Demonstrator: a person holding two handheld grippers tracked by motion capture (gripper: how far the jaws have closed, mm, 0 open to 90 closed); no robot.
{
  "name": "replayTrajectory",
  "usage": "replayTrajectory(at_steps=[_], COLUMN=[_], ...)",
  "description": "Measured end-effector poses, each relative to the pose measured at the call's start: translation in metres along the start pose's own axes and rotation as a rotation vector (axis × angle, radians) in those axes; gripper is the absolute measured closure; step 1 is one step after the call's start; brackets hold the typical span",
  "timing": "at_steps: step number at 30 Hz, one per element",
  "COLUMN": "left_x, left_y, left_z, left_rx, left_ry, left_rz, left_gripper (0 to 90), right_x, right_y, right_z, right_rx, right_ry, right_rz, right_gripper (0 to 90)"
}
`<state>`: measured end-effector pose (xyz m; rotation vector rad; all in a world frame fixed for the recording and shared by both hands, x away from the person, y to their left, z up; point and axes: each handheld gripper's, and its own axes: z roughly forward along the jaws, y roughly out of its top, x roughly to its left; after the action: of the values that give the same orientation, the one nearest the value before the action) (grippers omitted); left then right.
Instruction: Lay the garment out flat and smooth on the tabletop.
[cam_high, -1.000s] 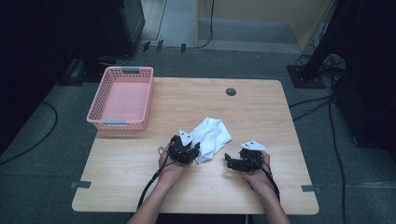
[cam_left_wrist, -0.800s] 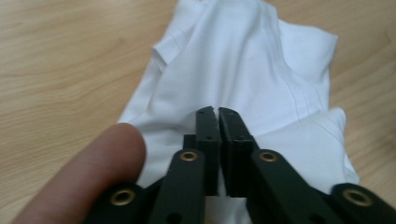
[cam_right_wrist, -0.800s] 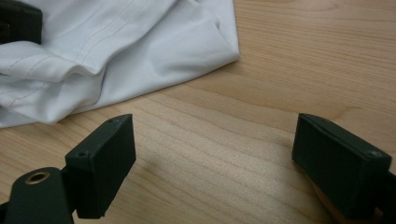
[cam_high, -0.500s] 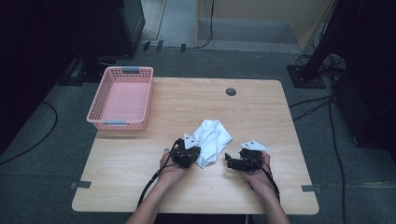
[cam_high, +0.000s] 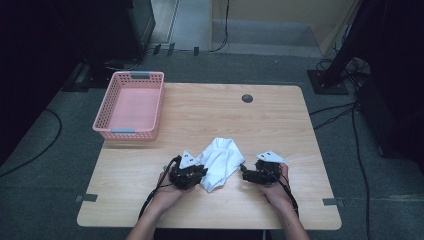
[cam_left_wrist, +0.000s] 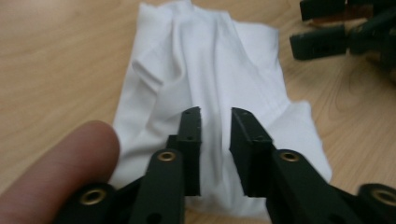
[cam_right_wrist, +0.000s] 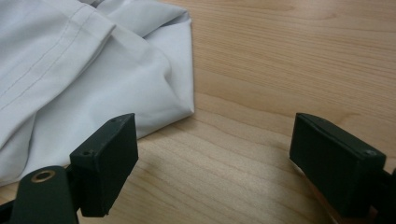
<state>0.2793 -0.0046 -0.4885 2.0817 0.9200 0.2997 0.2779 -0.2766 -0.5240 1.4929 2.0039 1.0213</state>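
A crumpled white cloth (cam_high: 220, 162) lies on the wooden table (cam_high: 210, 110), between my two grippers. My left gripper (cam_high: 200, 173) sits at the cloth's left edge. In the left gripper view its jaws (cam_left_wrist: 215, 116) have just been opening and stand a little apart over a fold of the cloth (cam_left_wrist: 205, 70), not pressing on it. A fingertip (cam_left_wrist: 56, 172) shows at the lower left. My right gripper (cam_high: 246, 173) rests on the table to the right of the cloth. It (cam_right_wrist: 212, 135) is open wide over bare wood, with the cloth's corner (cam_right_wrist: 70, 70) beside its left jaw.
A pink plastic basket (cam_high: 127, 131) stands at the table's far left corner. A dark round cable hole (cam_high: 247, 98) is near the far edge. The right gripper's jaws (cam_left_wrist: 327, 28) show at the top right of the left gripper view. Cables lie on the floor around.
My left gripper has drawn back a little toward the person, and the cloth's near end now reaches closer to the front edge. The right gripper has kept still.
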Motion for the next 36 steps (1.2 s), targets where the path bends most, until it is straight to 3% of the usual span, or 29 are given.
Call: replayTrajectory(at_steps=[2,4,7,9,12,15,16,20,27,36], left_x=[-0.009,-0.018,-0.022,-0.022,-0.023,-0.021,-0.020,-0.018,-0.009,-0.005], left_y=[0.011,0.021,0.031,0.034,0.032,0.031,0.031,0.031,0.026,0.023], left_z=[0.006,0.017,0.033,0.042,0.051,0.049,0.048,0.033,0.001,-0.005], left_rx=[0.002,0.012,0.010,0.021,0.042,0.033,0.036,-0.005,-0.075,-0.098], left_ry=[0.017,0.062,0.146,0.203,0.246,0.250,0.245,0.192,0.073,0.058], left_rz=[0.026,0.054,0.024,0.015,0.029,0.033,0.037,0.037,-0.010,-0.042], left_gripper=[65.6,61.2,54.9,55.7,68.7,88.6,90.0,90.0,90.0,90.0], right_x=[0.003,0.004,0.003,0.003,0.003,0.003,0.004,0.006,0.006,0.005], right_y=[0.001,0.001,0.001,0.001,0.001,0.001,0.001,0.001,0.002,0.002], right_z=[0.001,0.001,0.001,0.001,0.001,0.001,0.001,0.003,0.004,0.005], right_rx=[0.001,0.003,0.002,0.004,0.003,0.004,0.005,0.017,0.031,0.034], right_ry=[0.000,-0.003,0.000,0.004,0.007,0.003,0.002,-0.017,-0.031,-0.029], right_rz=[-0.003,-0.008,-0.002,0.008,0.004,-0.003,-0.005,-0.020,-0.014,-0.011], right_gripper=[15.4,15.3,15.4,15.4,15.4,15.4,15.4,15.4,15.3,15.3])
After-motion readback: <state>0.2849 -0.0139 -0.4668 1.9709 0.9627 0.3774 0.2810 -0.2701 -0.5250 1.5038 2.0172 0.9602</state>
